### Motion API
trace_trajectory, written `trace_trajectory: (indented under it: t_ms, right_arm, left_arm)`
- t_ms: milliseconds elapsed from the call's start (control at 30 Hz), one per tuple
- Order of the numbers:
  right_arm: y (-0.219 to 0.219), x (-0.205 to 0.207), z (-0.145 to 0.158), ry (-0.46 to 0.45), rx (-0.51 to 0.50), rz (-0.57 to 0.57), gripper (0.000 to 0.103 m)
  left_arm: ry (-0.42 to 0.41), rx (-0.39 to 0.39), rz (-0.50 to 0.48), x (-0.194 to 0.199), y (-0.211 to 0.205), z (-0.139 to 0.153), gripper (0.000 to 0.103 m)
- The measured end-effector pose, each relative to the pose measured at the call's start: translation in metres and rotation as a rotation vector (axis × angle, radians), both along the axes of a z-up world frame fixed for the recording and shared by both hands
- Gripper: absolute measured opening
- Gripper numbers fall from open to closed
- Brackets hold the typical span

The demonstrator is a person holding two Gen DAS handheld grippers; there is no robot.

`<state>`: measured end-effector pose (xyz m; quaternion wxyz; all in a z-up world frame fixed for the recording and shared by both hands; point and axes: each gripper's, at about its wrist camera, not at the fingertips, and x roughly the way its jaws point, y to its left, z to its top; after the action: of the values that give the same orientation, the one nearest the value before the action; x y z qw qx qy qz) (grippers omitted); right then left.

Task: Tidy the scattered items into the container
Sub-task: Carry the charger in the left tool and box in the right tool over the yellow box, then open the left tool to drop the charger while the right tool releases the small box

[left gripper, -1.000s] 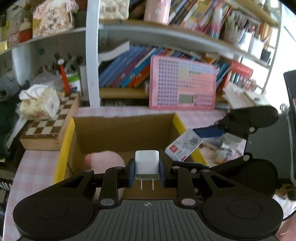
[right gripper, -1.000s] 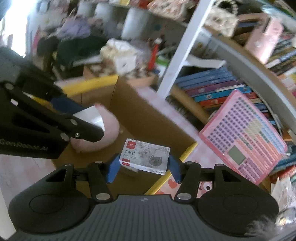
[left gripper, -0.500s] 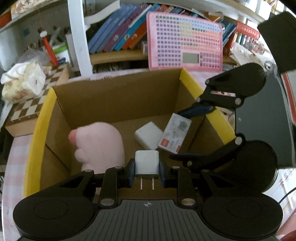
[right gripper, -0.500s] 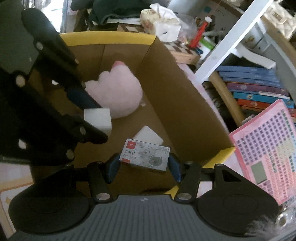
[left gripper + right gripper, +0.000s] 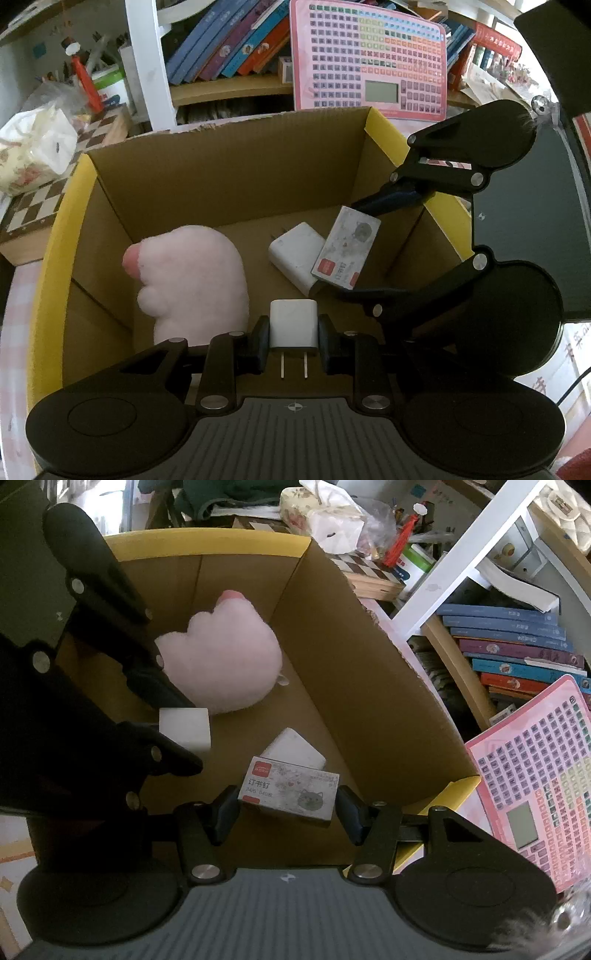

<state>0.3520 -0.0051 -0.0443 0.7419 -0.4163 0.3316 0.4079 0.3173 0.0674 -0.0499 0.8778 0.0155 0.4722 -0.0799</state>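
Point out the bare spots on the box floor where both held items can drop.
Bare floor lies between the pink plush and the white adapter, and along the back wall. The right corner is crowded by the right claw holding the staples box.

box [image 5: 229, 177]: matt corrugated cardboard | plush toy [image 5: 192, 280]: fuzzy cloth | charger [image 5: 293, 326]: smooth plastic

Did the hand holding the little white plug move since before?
Yes. The left gripper with the white plug moved forward and down over the cardboard box, whose floor now shows.
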Motion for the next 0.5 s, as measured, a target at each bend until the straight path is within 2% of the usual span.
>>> trace_trajectory:
  t_ms: [100, 200, 333, 500]
  right_arm:
    - [0.001, -0.002, -0.002, -0.015, -0.012, 0.001, 0.057]
    - [0.001, -0.002, -0.001, 0.006, -0.005, -0.001, 0.062]
    - [-0.001, -0.004, 0.005, 0.012, 0.019, -0.016, 0.067]
    - [-0.007, -0.011, 0.024, -0.013, 0.064, -0.047, 0.07]
  left_arm:
    - [0.015, -0.012, 0.008, 0.001, 0.001, -0.003, 0.025]
    - [0.001, -0.017, 0.025, -0.001, 0.004, -0.001, 0.028]
    - [-0.046, -0.038, 0.026, -0.009, 0.007, 0.012, 0.044]
    - [-0.122, -0.029, 0.023, -0.023, 0.009, 0.032, 0.052]
